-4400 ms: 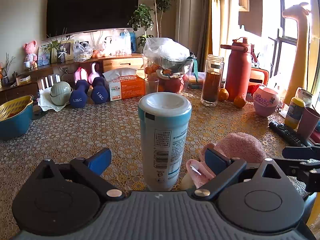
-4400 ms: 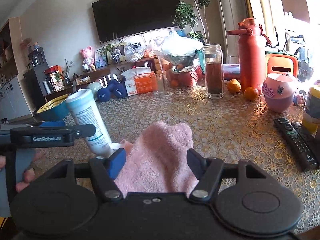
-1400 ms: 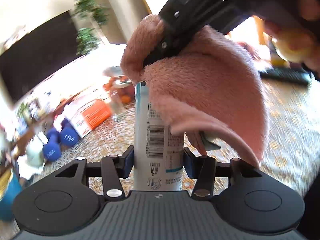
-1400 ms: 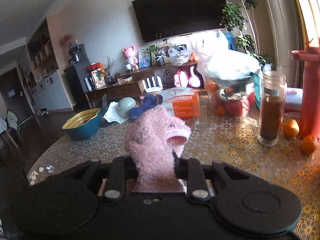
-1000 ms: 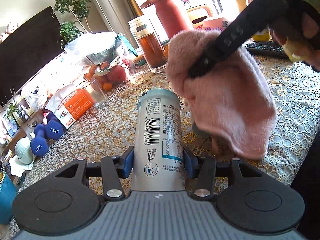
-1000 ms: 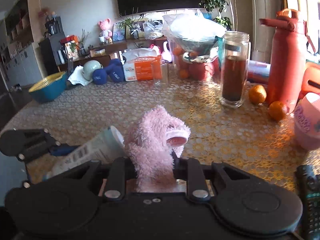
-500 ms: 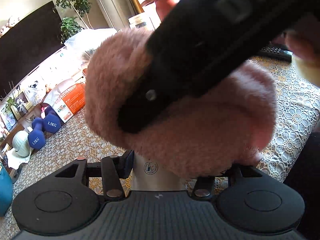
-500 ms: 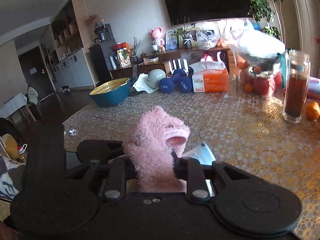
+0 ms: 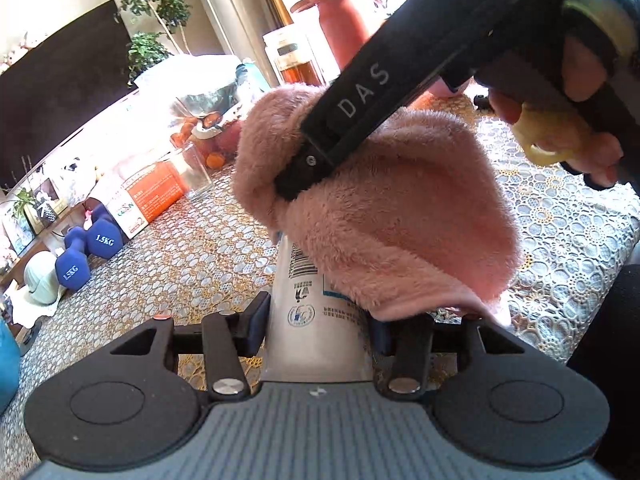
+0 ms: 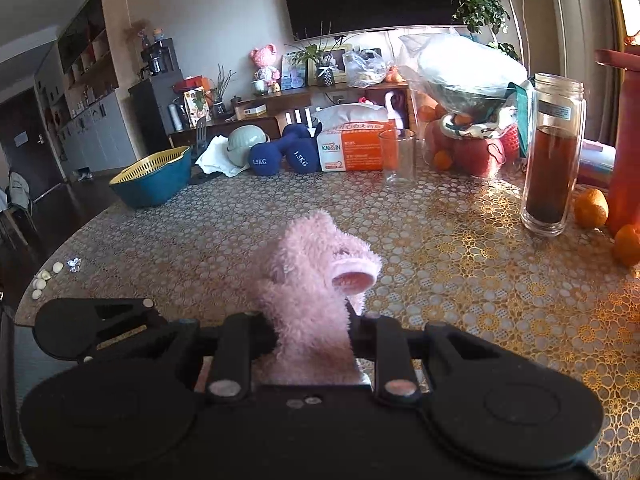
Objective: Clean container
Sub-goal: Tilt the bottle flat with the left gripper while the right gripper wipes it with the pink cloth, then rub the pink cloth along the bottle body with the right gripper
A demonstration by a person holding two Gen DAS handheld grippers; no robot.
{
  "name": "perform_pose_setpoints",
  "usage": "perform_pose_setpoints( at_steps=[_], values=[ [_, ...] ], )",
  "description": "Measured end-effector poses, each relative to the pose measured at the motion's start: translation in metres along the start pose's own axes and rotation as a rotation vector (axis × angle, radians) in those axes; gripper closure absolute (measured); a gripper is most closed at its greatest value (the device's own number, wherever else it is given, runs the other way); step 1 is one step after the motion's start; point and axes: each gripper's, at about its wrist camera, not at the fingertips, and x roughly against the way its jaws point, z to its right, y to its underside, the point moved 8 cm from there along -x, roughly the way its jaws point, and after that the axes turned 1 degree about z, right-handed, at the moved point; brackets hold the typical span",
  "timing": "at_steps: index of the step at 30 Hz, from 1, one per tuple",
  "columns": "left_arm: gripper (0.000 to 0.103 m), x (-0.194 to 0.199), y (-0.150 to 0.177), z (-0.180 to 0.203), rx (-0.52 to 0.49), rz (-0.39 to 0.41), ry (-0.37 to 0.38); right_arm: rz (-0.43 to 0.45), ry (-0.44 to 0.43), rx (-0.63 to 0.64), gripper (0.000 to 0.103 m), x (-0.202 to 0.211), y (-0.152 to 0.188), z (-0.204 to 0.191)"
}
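My left gripper (image 9: 318,326) is shut on a white cylindrical container (image 9: 316,320) with a barcode and a teal band, held tilted above the table. Over its upper half lies a fluffy pink cloth (image 9: 384,204), which hides the lid. My right gripper (image 10: 312,330) is shut on that pink cloth (image 10: 312,280); its black finger comes down from the upper right in the left wrist view, with a person's hand (image 9: 580,80) on the handle. The container itself is hidden in the right wrist view; only the left gripper's body (image 10: 96,320) shows at lower left.
On the lace tablecloth (image 10: 460,248) stand a glass jar of dark liquid (image 10: 554,160), an empty glass (image 10: 397,158), an orange tissue box (image 10: 352,146), blue dumbbells (image 10: 280,156), oranges (image 10: 591,208), a red flask (image 10: 628,140) and a bagged fruit bowl (image 10: 464,80). A teal basket (image 10: 152,178) sits far left.
The cloth has slid a little up the container, uncovering more of the label. The right gripper has swung its view back toward the table's middle.
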Motion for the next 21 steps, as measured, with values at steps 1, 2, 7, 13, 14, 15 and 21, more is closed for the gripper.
perform_pose_setpoints(
  at_steps=[1, 2, 7, 13, 14, 15, 21],
  values=[
    [0.049, 0.005, 0.001, 0.0, 0.007, 0.007, -0.005, 0.002, 0.009, 0.001, 0.08, 0.0, 0.001, 0.001],
    [0.042, 0.011, 0.003, -0.002, 0.013, 0.016, -0.015, 0.003, 0.02, 0.009, 0.08, 0.0, 0.0, 0.0],
    [0.034, 0.038, 0.022, -0.017, 0.125, 0.001, 0.004, 0.001, 0.036, 0.025, 0.08, 0.001, 0.0, -0.003],
    [0.034, 0.047, 0.041, -0.022, 0.245, -0.046, 0.026, -0.005, 0.062, 0.038, 0.08, 0.004, 0.001, -0.005],
    [0.037, 0.048, 0.041, -0.021, 0.252, -0.041, 0.028, -0.007, 0.066, 0.04, 0.08, 0.004, 0.001, -0.006],
    [0.04, 0.049, 0.04, -0.02, 0.255, -0.04, 0.026, -0.009, 0.068, 0.035, 0.08, 0.004, 0.001, -0.006],
    [0.062, 0.05, 0.037, -0.014, 0.267, -0.038, 0.037, -0.003, 0.098, 0.062, 0.08, 0.013, -0.003, -0.013]
  ],
)
